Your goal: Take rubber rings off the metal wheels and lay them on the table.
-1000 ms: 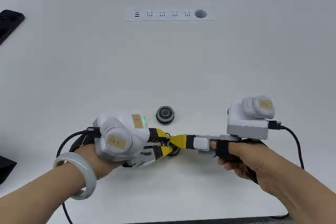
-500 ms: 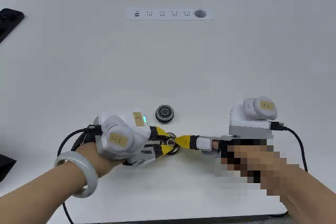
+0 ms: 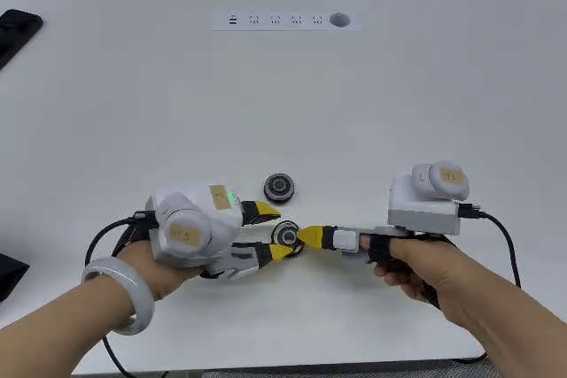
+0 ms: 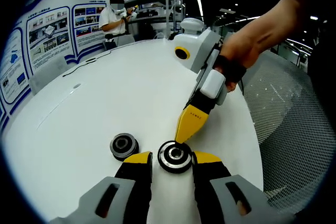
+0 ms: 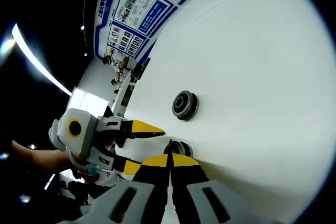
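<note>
The wheel (image 4: 175,156) sits between the left gripper's (image 3: 273,229) spread jaws. The right gripper (image 3: 306,236), jaws together, touches its rim from the right.

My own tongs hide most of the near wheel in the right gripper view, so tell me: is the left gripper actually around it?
Observer: Yes, the left gripper is open, its tongs either side of the near wheel.
Operator: Where does my tip land?
Observer: The right gripper, shut, meets the wheel's rim on the side facing away from the left gripper.
Operator: Is the rubber ring off?
Observer: No, a black ring looks seated all round that wheel.
</note>
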{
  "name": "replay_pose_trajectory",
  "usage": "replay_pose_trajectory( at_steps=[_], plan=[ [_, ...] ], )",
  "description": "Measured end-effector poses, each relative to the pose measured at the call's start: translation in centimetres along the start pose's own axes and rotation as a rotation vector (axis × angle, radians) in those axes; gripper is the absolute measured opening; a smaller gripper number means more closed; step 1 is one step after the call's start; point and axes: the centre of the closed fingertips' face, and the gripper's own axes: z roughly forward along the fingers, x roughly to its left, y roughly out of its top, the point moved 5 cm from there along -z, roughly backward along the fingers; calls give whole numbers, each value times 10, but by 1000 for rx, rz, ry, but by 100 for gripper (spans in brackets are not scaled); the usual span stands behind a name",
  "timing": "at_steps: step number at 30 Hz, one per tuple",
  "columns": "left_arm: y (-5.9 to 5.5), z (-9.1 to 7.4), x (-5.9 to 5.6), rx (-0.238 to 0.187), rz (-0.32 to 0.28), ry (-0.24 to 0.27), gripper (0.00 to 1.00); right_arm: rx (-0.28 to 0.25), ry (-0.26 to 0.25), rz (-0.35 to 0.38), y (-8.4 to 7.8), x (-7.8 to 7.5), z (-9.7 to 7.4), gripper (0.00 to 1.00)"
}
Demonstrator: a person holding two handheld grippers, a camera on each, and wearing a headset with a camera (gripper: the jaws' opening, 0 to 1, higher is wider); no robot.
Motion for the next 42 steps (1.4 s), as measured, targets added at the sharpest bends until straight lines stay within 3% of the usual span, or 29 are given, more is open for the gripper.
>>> replay_pose_trajectory(
  at_steps=[14, 24, 42],
  plan=[
    [-11, -7, 2, -5, -32, 41, 56, -13, 47, 8, -2, 15, -2, 2],
    [-19, -12, 2, 8, -60, 67, 61, -53, 74, 25, 3, 21, -10, 2],
    [-24, -18, 5, 3, -89, 90, 59, -185, -9, 82, 25, -6, -40, 2]
  ],
)
